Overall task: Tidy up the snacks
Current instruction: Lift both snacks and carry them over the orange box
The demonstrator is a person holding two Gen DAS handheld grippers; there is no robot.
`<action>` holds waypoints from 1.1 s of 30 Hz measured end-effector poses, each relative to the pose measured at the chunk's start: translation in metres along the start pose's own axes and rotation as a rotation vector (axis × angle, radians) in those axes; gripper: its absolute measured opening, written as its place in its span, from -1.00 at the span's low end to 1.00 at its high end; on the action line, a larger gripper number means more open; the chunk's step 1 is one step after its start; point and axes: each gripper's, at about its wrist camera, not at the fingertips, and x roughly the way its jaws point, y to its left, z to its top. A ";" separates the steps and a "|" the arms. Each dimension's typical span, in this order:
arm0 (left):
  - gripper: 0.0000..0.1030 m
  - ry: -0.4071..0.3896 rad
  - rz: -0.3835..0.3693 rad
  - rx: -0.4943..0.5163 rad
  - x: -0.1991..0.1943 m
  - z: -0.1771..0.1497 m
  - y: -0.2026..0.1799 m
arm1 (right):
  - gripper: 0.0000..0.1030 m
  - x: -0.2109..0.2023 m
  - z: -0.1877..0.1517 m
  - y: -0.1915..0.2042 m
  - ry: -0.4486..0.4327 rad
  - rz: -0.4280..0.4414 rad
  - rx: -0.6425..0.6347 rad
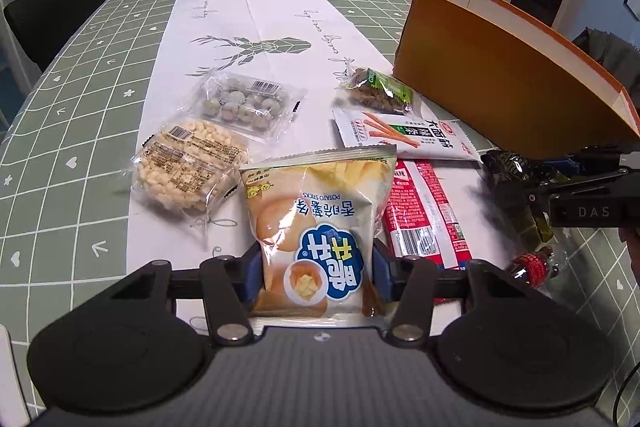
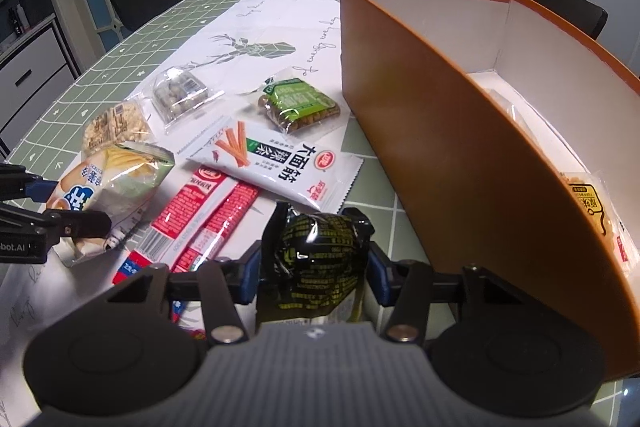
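Green checked surface, snacks scattered. I am clamping left fingers on chips, right fingers on a dark packet; both probably go next into the orange box.

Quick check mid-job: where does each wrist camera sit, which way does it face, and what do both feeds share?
Left wrist: on the left gripper, angled down the table; its blue pads pinch the potato sticks bag; the right gripper shows at right.
Right wrist: on the right gripper, facing the same way beside the orange box; pads grip a black-and-yellow packet.
Shared: potato sticks bag, red sausage pack, orange box.
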 end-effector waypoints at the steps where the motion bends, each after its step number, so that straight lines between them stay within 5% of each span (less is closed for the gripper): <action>1: 0.16 -0.004 0.000 0.002 -0.001 0.000 0.000 | -0.01 -0.001 0.000 0.000 -0.002 0.000 0.000; 23: 0.11 -0.101 0.007 0.015 -0.047 0.016 -0.008 | 0.00 -0.038 0.016 0.023 -0.028 0.057 -0.084; 33: 0.11 -0.136 -0.008 0.077 -0.060 0.047 -0.043 | 0.00 -0.082 0.039 -0.005 -0.093 0.057 -0.032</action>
